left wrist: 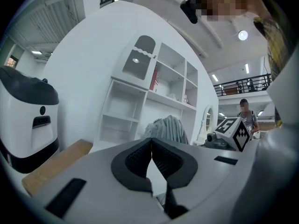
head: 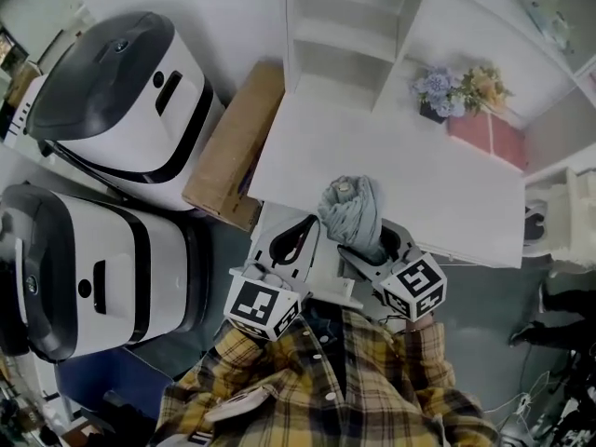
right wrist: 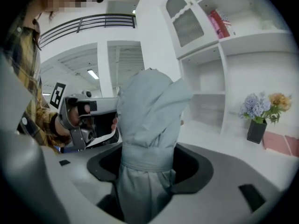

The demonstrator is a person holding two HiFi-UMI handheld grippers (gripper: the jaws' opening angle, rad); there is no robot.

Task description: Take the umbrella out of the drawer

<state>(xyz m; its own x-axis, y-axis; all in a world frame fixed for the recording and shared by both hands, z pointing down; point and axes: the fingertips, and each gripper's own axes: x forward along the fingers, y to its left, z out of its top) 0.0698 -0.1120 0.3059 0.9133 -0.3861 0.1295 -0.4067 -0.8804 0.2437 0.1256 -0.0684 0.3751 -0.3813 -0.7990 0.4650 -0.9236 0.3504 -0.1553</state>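
Observation:
The folded grey-blue umbrella [head: 353, 212] stands upright over the near edge of the white desk [head: 438, 189], with my right gripper [head: 374, 242] shut on its lower part. In the right gripper view the umbrella [right wrist: 148, 125] fills the space between the dark pads [right wrist: 194, 171], its strap wrapped around it. My left gripper [head: 300, 237] is just to the left of the umbrella, shut and holding nothing; its pads [left wrist: 140, 160] meet. In the left gripper view the umbrella [left wrist: 167, 129] shows beyond the jaws. The drawer is hidden under my grippers.
Two large white-and-black machines [head: 121, 91] [head: 88, 277] stand at the left, a cardboard box [head: 235, 147] between them and the desk. A white shelf unit [head: 349, 26], a pot of flowers [head: 447, 91] and a pink box [head: 486, 138] sit at the desk's back.

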